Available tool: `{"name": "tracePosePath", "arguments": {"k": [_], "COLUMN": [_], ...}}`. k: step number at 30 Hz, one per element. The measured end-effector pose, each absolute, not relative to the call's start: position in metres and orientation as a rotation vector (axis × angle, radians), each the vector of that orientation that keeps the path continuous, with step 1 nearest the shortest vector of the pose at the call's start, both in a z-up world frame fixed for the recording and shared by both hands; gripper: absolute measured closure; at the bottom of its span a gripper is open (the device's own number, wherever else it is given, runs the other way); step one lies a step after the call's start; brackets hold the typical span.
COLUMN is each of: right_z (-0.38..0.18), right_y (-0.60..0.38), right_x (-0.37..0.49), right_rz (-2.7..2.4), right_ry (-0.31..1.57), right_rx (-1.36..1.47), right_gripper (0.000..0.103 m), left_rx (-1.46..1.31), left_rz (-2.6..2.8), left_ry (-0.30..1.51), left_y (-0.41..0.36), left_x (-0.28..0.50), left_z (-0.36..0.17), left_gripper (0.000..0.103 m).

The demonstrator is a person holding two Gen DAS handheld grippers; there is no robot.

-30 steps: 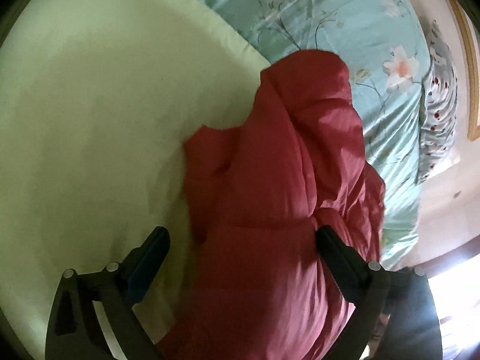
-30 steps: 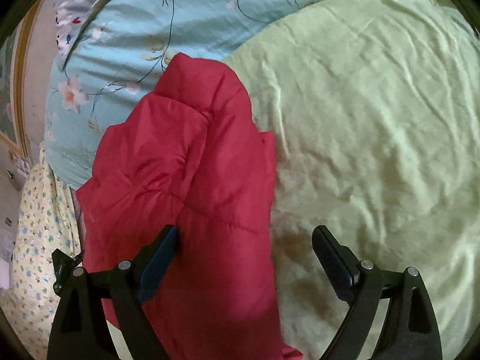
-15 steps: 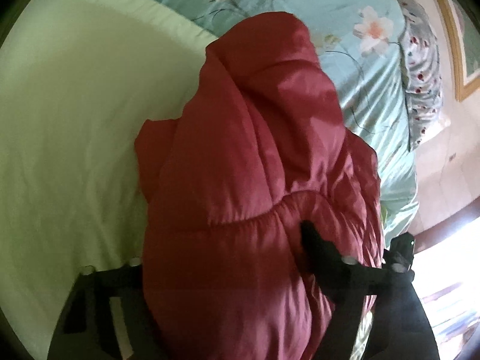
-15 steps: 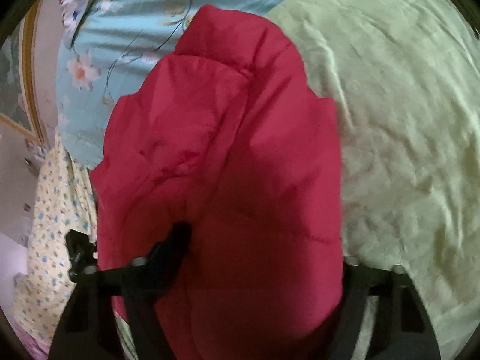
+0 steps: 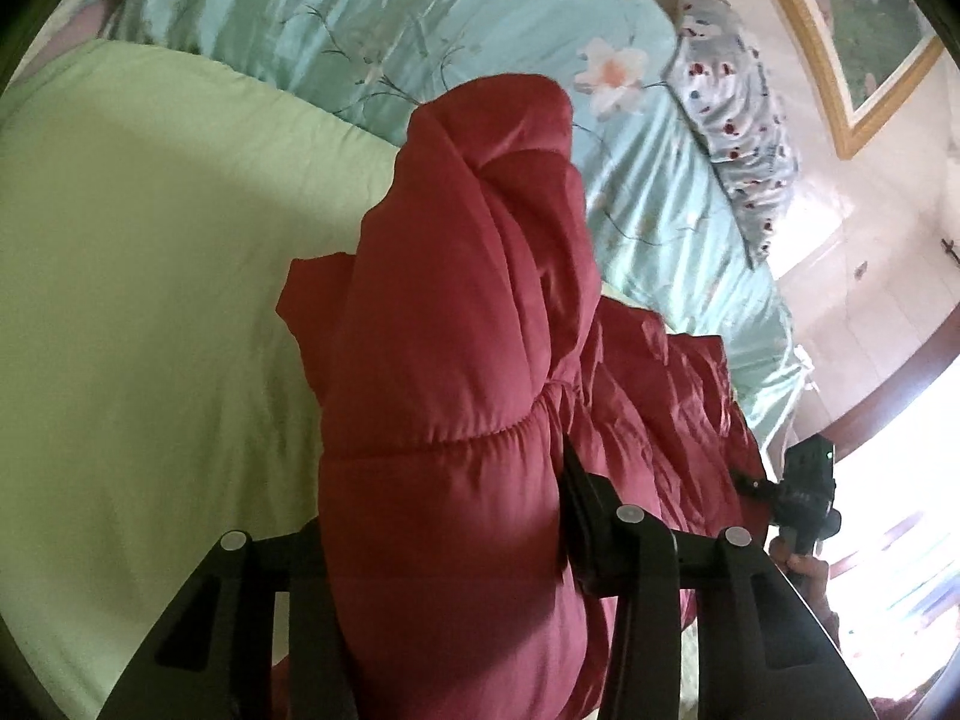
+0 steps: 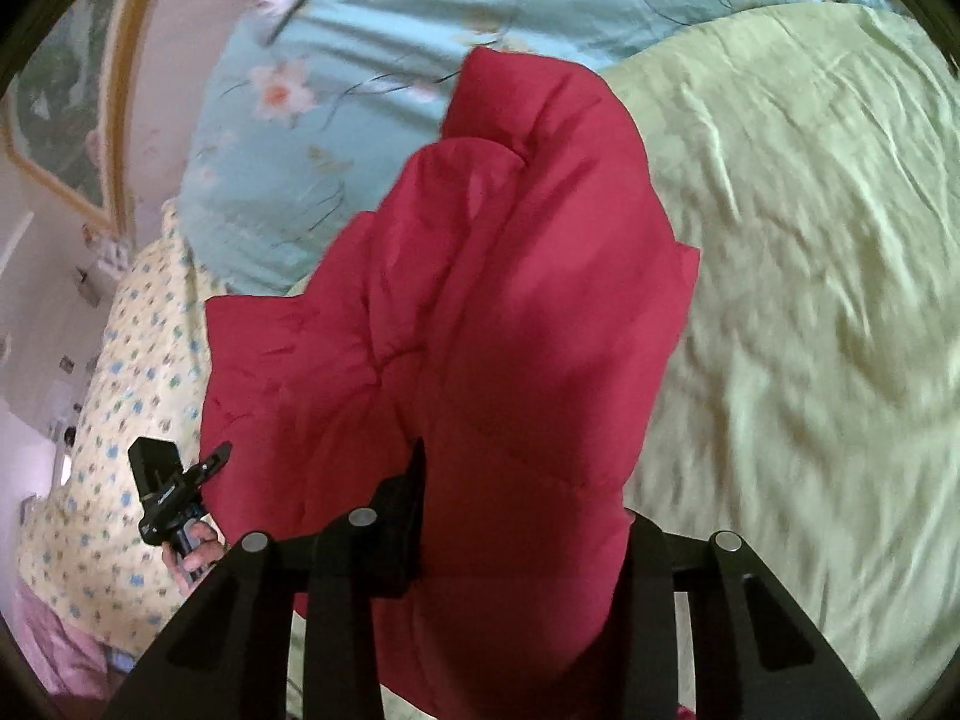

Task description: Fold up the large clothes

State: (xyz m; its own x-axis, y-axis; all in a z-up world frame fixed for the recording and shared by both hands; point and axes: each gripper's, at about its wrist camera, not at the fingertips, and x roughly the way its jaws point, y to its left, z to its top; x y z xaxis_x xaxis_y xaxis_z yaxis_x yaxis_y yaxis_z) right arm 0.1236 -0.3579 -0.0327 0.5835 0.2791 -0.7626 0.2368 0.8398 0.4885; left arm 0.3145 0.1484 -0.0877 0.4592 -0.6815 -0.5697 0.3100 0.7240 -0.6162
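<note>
Red padded jacket (image 5: 456,372): quilted synthetic cloth, stitched seams, slight sheen, puffy. Green bedspread (image 5: 150,276): matt woven cloth, finely creased in the right wrist view. Turquoise floral sheet (image 5: 420,12): smooth, satin-like, glossy folds. Spotted pillow (image 5: 732,138): printed cloth, ruffled edge. Yellow dotted cover (image 6: 120,408): matt printed cloth. Left tool (image 5: 444,516), right tool (image 6: 522,516): matt black plastic, pale round metal-looking pins. Picture frame (image 5: 840,102): gilt finish.

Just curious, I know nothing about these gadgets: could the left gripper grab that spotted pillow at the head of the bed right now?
Probably not. The left gripper has the red padded jacket bunched between its closing jaws, and the spotted pillow lies well beyond, across the floral sheet. It would have to let go first.
</note>
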Motion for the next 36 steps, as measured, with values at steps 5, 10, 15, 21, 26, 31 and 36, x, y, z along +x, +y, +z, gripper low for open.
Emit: {"name": "tracePosePath", "arguments": {"k": [5, 10, 15, 21, 26, 31, 36], "right_z": [-0.033, -0.042, -0.054, -0.066, -0.074, -0.083, -0.088], "right_y": [-0.33, -0.319, -0.319, -0.324, -0.329, -0.332, -0.333], "right_x": [0.077, 0.048, 0.033, 0.037, 0.043, 0.047, 0.048], "right_rz": [0.058, 0.062, 0.027, -0.028, -0.052, -0.089, -0.117], "right_ry": [0.984, 0.994, 0.993, 0.97, 0.953, 0.955, 0.95], "right_rx": [0.608, 0.642, 0.645, 0.619, 0.639, 0.612, 0.618], "right_gripper": [0.067, 0.067, 0.064, 0.059, 0.053, 0.039, 0.031], "left_rx": [-0.506, -0.529, -0.496, -0.462, -0.478, -0.445, -0.403], "left_rz": [-0.64, -0.631, -0.601, -0.511, -0.472, -0.44, -0.394], "left_ry": [0.901, 0.923, 0.932, 0.952, 0.96, 0.955, 0.953], "left_y": [0.185, 0.22, 0.235, 0.237, 0.235, 0.227, 0.209], "left_x": [0.254, 0.2, 0.173, 0.173, 0.175, 0.171, 0.172], "left_z": [-0.085, -0.09, -0.095, -0.103, -0.111, -0.111, -0.106], "left_gripper": [0.062, 0.062, 0.061, 0.058, 0.053, 0.047, 0.041]}}
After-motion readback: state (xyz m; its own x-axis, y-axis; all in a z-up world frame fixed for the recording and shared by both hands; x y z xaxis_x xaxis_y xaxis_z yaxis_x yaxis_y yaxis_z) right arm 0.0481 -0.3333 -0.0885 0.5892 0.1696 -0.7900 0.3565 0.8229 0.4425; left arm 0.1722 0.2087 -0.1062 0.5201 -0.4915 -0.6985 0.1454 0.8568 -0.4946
